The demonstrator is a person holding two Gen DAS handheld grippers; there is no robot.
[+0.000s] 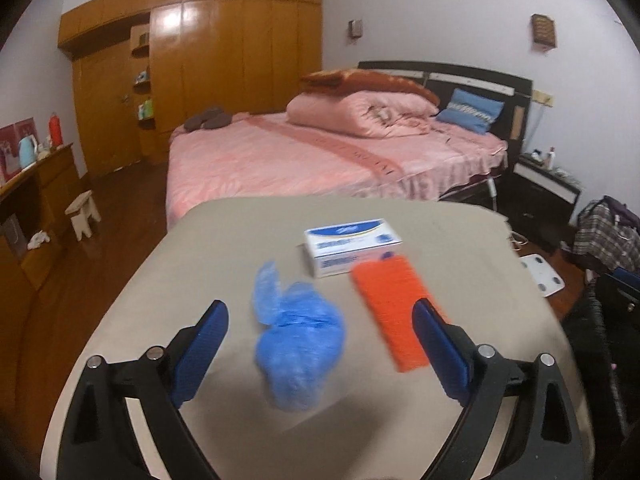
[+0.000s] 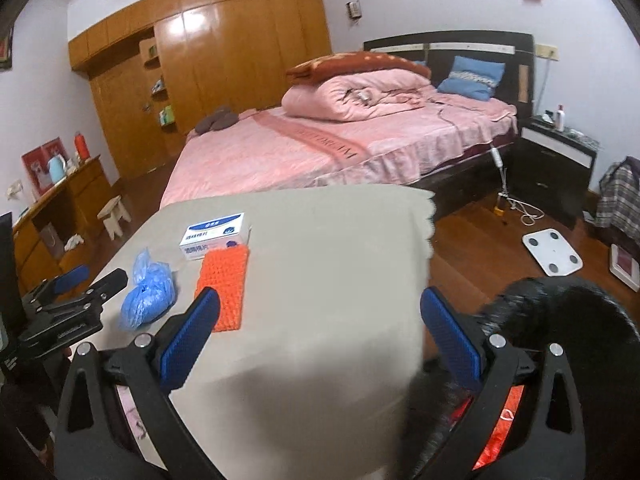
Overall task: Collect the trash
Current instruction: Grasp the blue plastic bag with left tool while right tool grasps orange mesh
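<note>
A crumpled blue plastic bag (image 1: 298, 344) lies on the beige table (image 1: 208, 248). My left gripper (image 1: 320, 348) is open with its blue fingers on either side of the bag, not touching it. An orange knitted pad (image 1: 394, 308) lies right of the bag, and a white and blue box (image 1: 352, 246) sits behind it. In the right wrist view the bag (image 2: 148, 292), pad (image 2: 224, 286) and box (image 2: 214, 234) are at the left. My right gripper (image 2: 320, 336) is open and empty over bare tabletop (image 2: 328, 264). The left gripper (image 2: 72, 292) shows at the far left.
A pink bed (image 1: 320, 156) stands behind the table, with a wooden wardrobe (image 1: 224, 60) beyond it. A dark nightstand (image 2: 556, 160) and a white scale (image 2: 552, 254) are on the right. A black furry thing (image 2: 560, 320) is beside my right gripper. A small stool (image 1: 82, 214) stands left.
</note>
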